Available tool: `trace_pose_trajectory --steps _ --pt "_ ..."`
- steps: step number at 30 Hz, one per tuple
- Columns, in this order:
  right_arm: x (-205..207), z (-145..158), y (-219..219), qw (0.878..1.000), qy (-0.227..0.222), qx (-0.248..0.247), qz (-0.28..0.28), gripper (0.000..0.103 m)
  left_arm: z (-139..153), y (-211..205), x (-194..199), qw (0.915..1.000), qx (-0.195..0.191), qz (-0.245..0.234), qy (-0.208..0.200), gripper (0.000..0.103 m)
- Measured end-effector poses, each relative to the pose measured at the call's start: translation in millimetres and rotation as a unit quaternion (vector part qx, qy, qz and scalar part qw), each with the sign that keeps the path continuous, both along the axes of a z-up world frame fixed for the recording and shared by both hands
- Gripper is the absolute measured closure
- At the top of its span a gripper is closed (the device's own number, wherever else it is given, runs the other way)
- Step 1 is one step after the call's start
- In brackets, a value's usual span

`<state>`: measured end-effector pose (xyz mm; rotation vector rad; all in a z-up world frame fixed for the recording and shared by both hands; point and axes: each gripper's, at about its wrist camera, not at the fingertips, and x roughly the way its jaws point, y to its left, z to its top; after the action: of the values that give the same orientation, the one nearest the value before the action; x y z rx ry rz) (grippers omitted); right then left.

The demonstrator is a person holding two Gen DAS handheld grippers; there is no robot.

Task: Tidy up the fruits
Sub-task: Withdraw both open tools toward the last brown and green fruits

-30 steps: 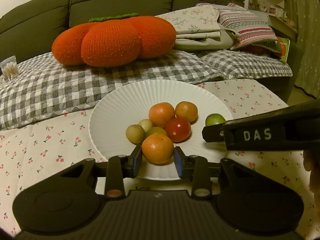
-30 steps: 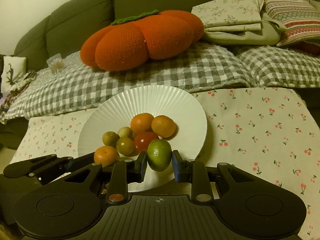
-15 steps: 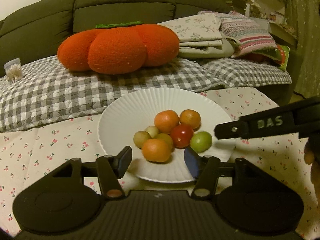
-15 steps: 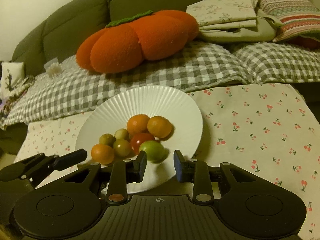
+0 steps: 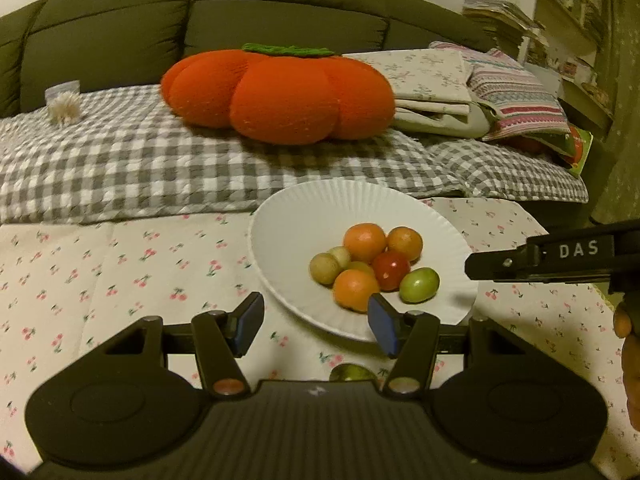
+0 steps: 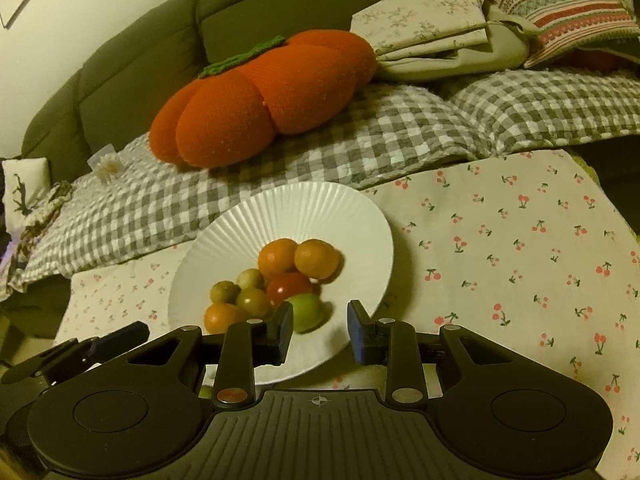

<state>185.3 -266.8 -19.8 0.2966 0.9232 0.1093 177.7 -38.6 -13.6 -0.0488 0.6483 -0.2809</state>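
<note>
A white ribbed plate (image 5: 360, 204) (image 6: 304, 208) lies on the cherry-print cloth. It holds three oranges, a red tomato (image 5: 391, 271), a green lime (image 5: 419, 285) (image 6: 307, 313) and small olive-green fruits (image 5: 325, 268). My left gripper (image 5: 316, 322) is open and empty, just short of the plate's near rim and the nearest orange (image 5: 355, 290). My right gripper (image 6: 320, 330) is open too, with nothing in its gap. The lime rests on the plate just beyond its left finger. One more green fruit (image 5: 352, 372) lies on the cloth under my left gripper.
A big orange pumpkin cushion (image 5: 280, 92) sits on a grey checked blanket (image 5: 120, 168) behind the plate, before a dark green sofa. Folded linens (image 5: 432, 84) are piled at the back right. The right gripper's body (image 5: 552, 258) reaches in from the right, with a hand (image 5: 630, 336) beneath it.
My left gripper let go of the orange, opened wide and pulled back from the plate. My right gripper released the lime, which now lies on the plate.
</note>
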Motion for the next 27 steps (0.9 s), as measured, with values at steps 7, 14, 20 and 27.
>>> trace_pose_trajectory --steps 7,14,20,27 --pt "-10.7 8.0 9.0 1.000 0.000 0.010 0.010 0.074 1.2 15.3 -12.4 0.9999 -0.002 0.012 0.011 0.046" --pt "-26.0 12.9 22.6 1.000 0.003 0.006 0.020 0.065 -6.9 17.0 -25.8 0.9994 0.021 0.011 0.026 0.046" --pt "-46.1 19.3 36.2 0.999 0.000 0.003 0.042 0.057 -10.8 18.6 -38.9 0.9988 0.034 0.010 0.035 0.046" --pt "-57.0 20.0 48.1 0.998 0.015 0.019 0.053 0.047 -14.1 23.0 -53.0 0.9977 0.046 0.017 0.047 0.046"
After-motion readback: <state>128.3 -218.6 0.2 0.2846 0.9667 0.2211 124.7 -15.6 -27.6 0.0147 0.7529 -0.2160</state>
